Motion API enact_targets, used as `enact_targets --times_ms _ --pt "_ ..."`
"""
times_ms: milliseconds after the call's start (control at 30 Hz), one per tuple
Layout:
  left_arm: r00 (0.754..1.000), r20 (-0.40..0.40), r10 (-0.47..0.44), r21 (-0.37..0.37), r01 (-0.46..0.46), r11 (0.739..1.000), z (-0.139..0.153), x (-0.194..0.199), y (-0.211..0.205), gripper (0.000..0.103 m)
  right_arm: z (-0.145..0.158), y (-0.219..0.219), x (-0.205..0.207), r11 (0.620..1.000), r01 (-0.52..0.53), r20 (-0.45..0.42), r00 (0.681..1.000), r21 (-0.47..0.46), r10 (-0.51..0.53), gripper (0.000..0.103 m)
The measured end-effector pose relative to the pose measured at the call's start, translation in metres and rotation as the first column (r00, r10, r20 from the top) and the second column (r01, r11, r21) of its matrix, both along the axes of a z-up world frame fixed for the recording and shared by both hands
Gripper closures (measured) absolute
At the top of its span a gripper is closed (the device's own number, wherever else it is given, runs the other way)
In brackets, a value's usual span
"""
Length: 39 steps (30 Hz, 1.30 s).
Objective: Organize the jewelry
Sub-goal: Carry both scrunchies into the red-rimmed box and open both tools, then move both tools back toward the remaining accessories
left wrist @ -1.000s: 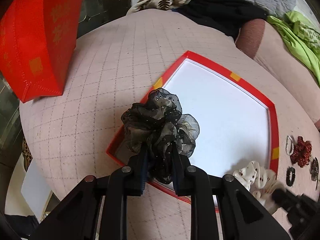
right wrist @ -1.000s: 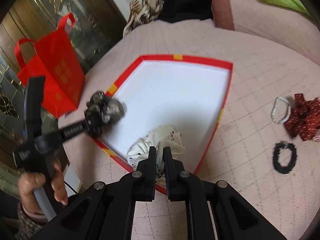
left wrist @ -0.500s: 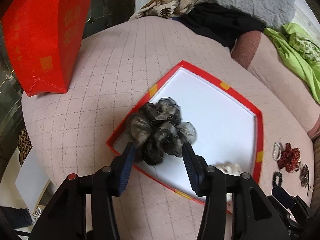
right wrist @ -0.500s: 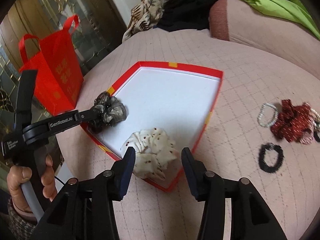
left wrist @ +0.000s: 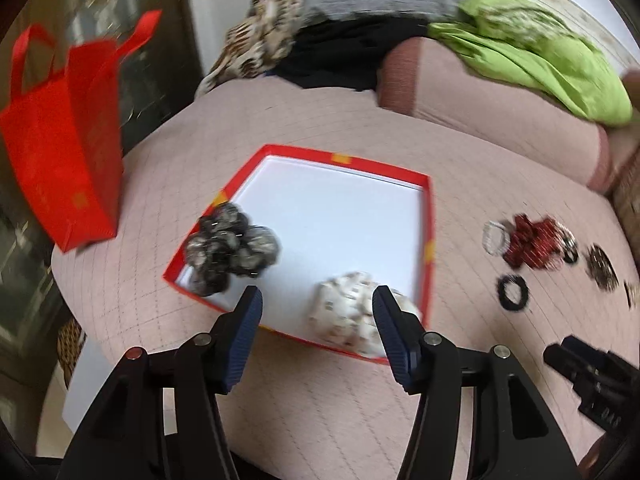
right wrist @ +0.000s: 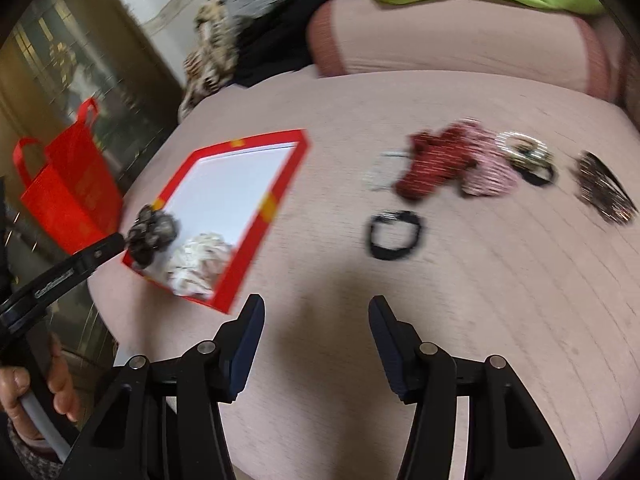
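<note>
A red box (left wrist: 430, 220) with a white floor lies on the pink quilted cushion. In it are a black gauze scrunchie (left wrist: 232, 248) and a white dotted scrunchie (left wrist: 348, 312). My left gripper (left wrist: 318, 300) hovers above the box's near edge, its jaws opening, with nothing gripped. My right gripper (right wrist: 317, 308) is over bare cushion to the right of the box (right wrist: 280, 196), jaws opening and empty. Ahead of it lie a black hair tie (right wrist: 394, 234), a red scrunchie (right wrist: 432, 164), a pink striped scrunchie (right wrist: 488, 172), a pearl bracelet (right wrist: 380, 172) and a dark clip (right wrist: 604, 188).
A red gift bag (left wrist: 64, 160) stands left of the box at the cushion's edge. Green cloth (left wrist: 540, 60) and leopard-print fabric (left wrist: 264, 40) lie at the back by a bolster (left wrist: 480, 92). A person's hand (right wrist: 36, 392) holds the left gripper's handle.
Both grippers let go of their scrunchies, opened and drew back. The black and the white scrunchie now lie in the box. The right gripper swung to the right, towards the loose pile.
</note>
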<state>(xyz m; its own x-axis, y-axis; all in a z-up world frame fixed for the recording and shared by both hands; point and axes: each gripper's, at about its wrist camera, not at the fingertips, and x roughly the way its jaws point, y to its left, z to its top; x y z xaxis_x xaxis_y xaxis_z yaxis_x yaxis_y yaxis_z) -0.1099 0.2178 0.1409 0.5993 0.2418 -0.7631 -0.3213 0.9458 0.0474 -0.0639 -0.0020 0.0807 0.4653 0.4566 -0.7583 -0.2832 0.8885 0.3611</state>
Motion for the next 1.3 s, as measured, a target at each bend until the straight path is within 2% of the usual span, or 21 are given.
enact_targets --times_ms 167,500,833,1067,1300 --pt "0.998 -0.012 -0.067 0.031 0.068 0.997 0.003 -0.002 -0.033 0.046 -0.001 -0.038 -0.01 0.997 0.074 0.005 0.997 0.002 -0.074 0.043" --pt "0.992 -0.042 -0.122 0.076 0.125 0.989 0.0 -0.003 -0.068 0.045 -0.015 -0.104 -0.02 0.98 0.193 -0.024 0.981 0.044 -0.192 0.04" --pt "0.983 -0.069 -0.169 0.096 0.176 0.98 -0.006 0.001 -0.089 0.044 -0.025 -0.125 -0.021 0.971 0.235 -0.04 0.972 0.049 -0.233 0.037" --pt "0.978 -0.093 -0.184 0.071 0.191 0.979 -0.014 0.007 -0.091 0.044 -0.03 -0.13 -0.019 0.968 0.249 -0.042 0.968 0.042 -0.247 0.036" --pt "0.966 -0.097 -0.241 -0.034 0.239 0.97 -0.017 0.028 -0.101 0.044 -0.034 -0.151 -0.009 0.953 0.299 -0.049 0.953 0.036 -0.297 0.036"
